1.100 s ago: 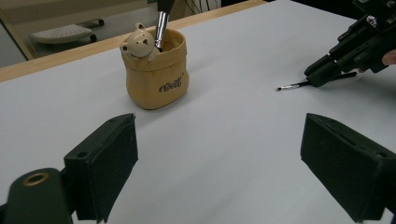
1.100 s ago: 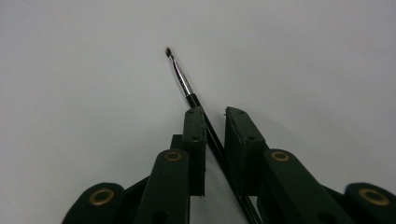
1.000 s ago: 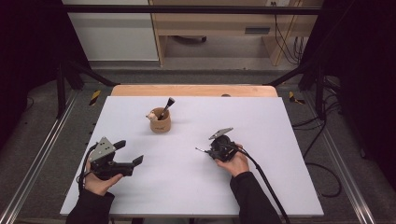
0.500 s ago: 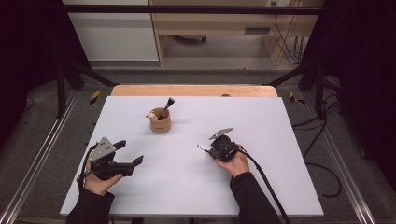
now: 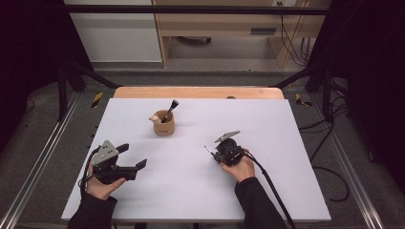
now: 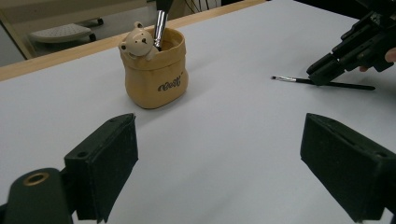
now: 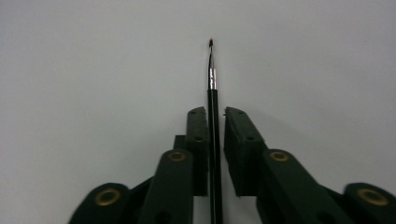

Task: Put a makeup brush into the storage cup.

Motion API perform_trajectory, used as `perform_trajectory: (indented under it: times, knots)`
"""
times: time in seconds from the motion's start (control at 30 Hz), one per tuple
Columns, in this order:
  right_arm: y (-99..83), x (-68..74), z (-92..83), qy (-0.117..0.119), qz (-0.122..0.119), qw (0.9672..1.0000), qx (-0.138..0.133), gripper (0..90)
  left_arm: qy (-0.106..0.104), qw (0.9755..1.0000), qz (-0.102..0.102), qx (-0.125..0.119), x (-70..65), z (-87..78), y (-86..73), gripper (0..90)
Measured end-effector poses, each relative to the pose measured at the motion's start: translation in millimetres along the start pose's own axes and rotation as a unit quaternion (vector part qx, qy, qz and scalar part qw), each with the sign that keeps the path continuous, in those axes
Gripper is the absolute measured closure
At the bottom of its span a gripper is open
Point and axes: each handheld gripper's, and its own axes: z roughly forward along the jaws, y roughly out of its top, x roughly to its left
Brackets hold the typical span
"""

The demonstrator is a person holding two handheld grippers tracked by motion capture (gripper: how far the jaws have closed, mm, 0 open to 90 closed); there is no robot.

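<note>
The right gripper [image 7: 215, 116] lies low on the white table top [image 5: 286, 143] with its two black jaws nearly together. They have just been opening a little, and between them lies a thin black-handled paintbrush with a silver ferrule and a fine dark tip [image 7: 212, 93]. In the right gripper view a narrow gap shows on the brush's right side, while the left jaw sits against or just beside the handle, so the brush is loosely bracketed, not squeezed. The left gripper view shows the same brush [image 6: 289, 80] flat on the table, its tip pointing away from the right gripper [image 6: 348, 53] and its handle running back under it.

By the look of it, the brush is very light and stiff but thin and round, so it is likely to roll or twist between flat pads. The best hold seems to be on the black handle just behind the ferrule, pads square across it, well clear of the soft bristles.

Farther out, near the middle of the table, stands a small tan ceramic pot shaped like a sack with a bear figure at its rim [image 5: 163, 125]; a thicker dark brush [image 5: 169, 110] already leans in it. The left gripper [image 5: 131, 157] rests near the table's front left, jaws spread wide and empty.
</note>
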Motion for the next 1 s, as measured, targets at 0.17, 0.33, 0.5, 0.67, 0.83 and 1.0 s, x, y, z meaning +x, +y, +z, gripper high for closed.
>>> perform_trajectory:
  times: [0.17,0.33,0.5,0.67,0.83,1.0]
  knots:
    - [5.2,1.3,-9.6,0.003,-0.012,0.9999,-0.011,67.0,0.000,1.0000,0.000,0.000,-0.2,-0.2,0.2,10.5]
    - [13.2,0.4,-16.7,0.001,-0.030,0.9995,0.013,62.1,-0.001,1.0000,0.000,0.000,-0.5,-0.3,0.4,10.5]
    - [20.9,2.7,-16.1,-0.002,-0.044,0.9984,0.036,58.8,-0.002,1.0000,0.000,-0.001,-0.5,-1.1,0.8,10.5]
    - [25.8,4.8,-11.2,-0.001,-0.059,0.9961,0.066,58.4,-0.003,1.0000,0.001,-0.001,-0.5,-1.1,0.9,10.6]
    - [28.0,3.2,-6.4,-0.005,-0.066,0.9936,0.092,60.2,-0.004,1.0000,0.001,-0.001,-0.5,-1.2,0.9,10.6]
    - [26.4,0.3,-3.6,-0.004,-0.065,0.9917,0.111,65.3,-0.004,1.0000,0.001,-0.001,-0.5,-0.9,0.9,10.7]
